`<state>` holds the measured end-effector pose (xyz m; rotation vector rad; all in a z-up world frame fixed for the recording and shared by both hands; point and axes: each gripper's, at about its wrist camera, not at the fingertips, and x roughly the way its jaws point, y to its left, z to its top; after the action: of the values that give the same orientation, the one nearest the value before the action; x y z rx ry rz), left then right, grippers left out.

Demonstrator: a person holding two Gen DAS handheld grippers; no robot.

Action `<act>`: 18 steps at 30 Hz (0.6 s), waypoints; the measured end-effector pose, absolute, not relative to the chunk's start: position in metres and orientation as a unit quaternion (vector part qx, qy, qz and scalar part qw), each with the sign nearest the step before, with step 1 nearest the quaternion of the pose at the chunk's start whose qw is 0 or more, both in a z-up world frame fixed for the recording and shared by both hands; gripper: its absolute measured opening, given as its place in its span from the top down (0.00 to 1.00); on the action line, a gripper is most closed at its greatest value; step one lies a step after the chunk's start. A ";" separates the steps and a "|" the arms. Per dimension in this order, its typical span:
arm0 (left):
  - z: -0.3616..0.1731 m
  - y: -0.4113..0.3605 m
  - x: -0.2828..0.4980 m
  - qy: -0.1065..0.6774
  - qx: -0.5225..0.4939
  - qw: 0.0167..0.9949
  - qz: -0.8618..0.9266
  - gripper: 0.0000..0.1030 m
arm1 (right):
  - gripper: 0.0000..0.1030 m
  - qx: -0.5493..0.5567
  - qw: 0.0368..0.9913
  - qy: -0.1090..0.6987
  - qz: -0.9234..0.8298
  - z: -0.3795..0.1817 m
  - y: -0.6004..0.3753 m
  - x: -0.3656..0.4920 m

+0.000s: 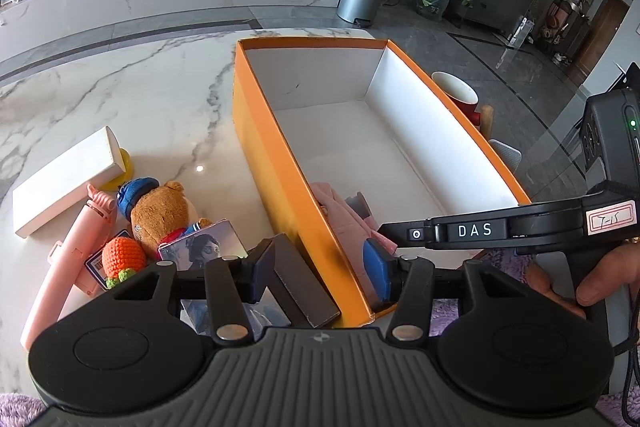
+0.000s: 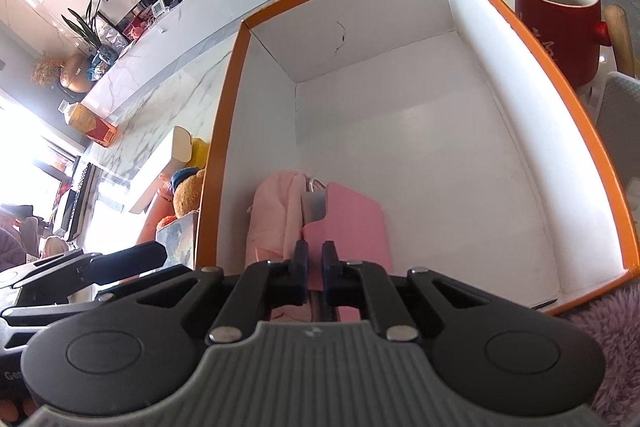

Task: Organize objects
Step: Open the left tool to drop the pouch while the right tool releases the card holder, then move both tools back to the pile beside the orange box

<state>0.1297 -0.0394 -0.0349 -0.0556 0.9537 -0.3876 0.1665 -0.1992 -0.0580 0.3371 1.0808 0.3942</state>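
An orange box (image 1: 276,163) with a white inside stands on the marble table (image 1: 120,95). My left gripper (image 1: 318,267) is open and straddles the box's near left wall, with a dark slab (image 1: 304,283) leaning against the wall's outside. My right gripper (image 2: 315,267) is inside the box (image 2: 580,131) at its near end, shut on the edge of a flat pink case (image 2: 356,227) with a grey clip (image 2: 314,207). A pale pink pouch (image 2: 272,219) lies beside the case. In the left wrist view the right gripper (image 1: 386,229) reaches in from the right over the pink case (image 1: 340,215).
Left of the box lie a white carton (image 1: 64,183), a pink handheld fan (image 1: 64,267), a teddy bear (image 1: 160,215), an orange crocheted toy (image 1: 122,259) and a picture card (image 1: 204,247). A red mug (image 2: 560,23) stands right of the box. A hand (image 1: 592,287) holds the right gripper.
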 end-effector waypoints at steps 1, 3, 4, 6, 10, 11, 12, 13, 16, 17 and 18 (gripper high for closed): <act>-0.035 -0.039 0.130 0.456 -0.026 0.870 -0.185 0.44 | 0.90 0.156 0.826 0.508 0.185 -0.058 -0.199 0.166; -0.034 -0.039 0.129 0.454 -0.026 0.871 -0.185 0.44 | 0.90 0.152 0.828 0.507 0.185 -0.057 -0.199 0.166; -0.034 -0.039 0.129 0.455 -0.026 0.871 -0.184 0.44 | 0.90 0.151 0.828 0.507 0.185 -0.058 -0.199 0.166; -0.034 -0.039 0.129 0.454 -0.026 0.872 -0.183 0.44 | 0.89 0.152 0.828 0.507 0.185 -0.058 -0.200 0.166; -0.032 -0.037 0.128 0.453 -0.026 0.872 -0.182 0.44 | 0.89 0.154 0.831 0.502 0.183 -0.055 -0.204 0.166; -0.032 -0.037 0.128 0.453 -0.026 0.872 -0.183 0.44 | 0.89 0.153 0.833 0.500 0.182 -0.053 -0.205 0.166; -0.032 -0.036 0.128 0.452 -0.027 0.873 -0.182 0.44 | 0.89 0.153 0.834 0.498 0.184 -0.052 -0.205 0.165; -0.031 -0.036 0.128 0.451 -0.027 0.873 -0.181 0.44 | 0.88 0.153 0.835 0.495 0.186 -0.050 -0.205 0.164; -0.026 -0.030 0.125 0.450 -0.032 0.875 -0.174 0.44 | 0.86 0.150 0.841 0.482 0.194 -0.042 -0.203 0.159; -0.025 -0.027 0.124 0.450 -0.035 0.876 -0.169 0.44 | 0.83 0.148 0.844 0.476 0.198 -0.038 -0.202 0.157; -0.023 -0.024 0.122 0.451 -0.040 0.877 -0.163 0.44 | 0.79 0.145 0.848 0.467 0.205 -0.033 -0.200 0.154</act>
<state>0.1220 -0.0235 -0.0230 -0.0828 0.9400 -0.3408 0.1544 -0.1997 -0.0334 0.3056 0.9851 0.4317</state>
